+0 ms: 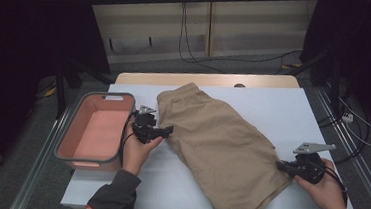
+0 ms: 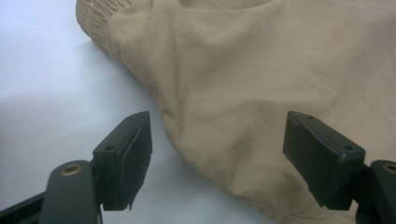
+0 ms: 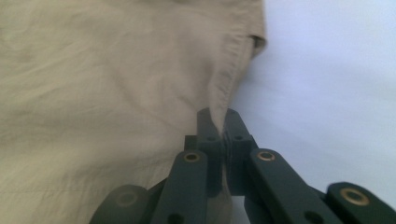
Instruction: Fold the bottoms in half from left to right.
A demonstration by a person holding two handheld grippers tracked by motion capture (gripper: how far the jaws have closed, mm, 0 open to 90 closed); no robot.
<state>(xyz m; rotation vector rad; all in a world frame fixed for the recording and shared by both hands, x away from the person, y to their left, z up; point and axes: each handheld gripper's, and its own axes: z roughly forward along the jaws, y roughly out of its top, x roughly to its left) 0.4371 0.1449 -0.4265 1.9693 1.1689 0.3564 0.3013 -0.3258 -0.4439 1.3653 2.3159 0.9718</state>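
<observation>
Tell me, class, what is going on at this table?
A person with a gripper in each hand is handling tan shorts spread on the white table. The right gripper is shut on a pinched fold at the edge of the shorts' leg. The left gripper stands open at the shorts' other side, with the cloth's edge lying between its jaws but not pressed. A pink bin sits at the table's left, with nothing visible in it.

One pair of tan shorts (image 1: 220,147) lies on the table, and there's one pink tub (image 1: 96,130) with a grey rim beside it. Two grippers are out there, the left gripper (image 1: 167,130) and the right gripper (image 1: 281,166), each in one of two hands. One white table (image 1: 283,112) carries it all.
</observation>
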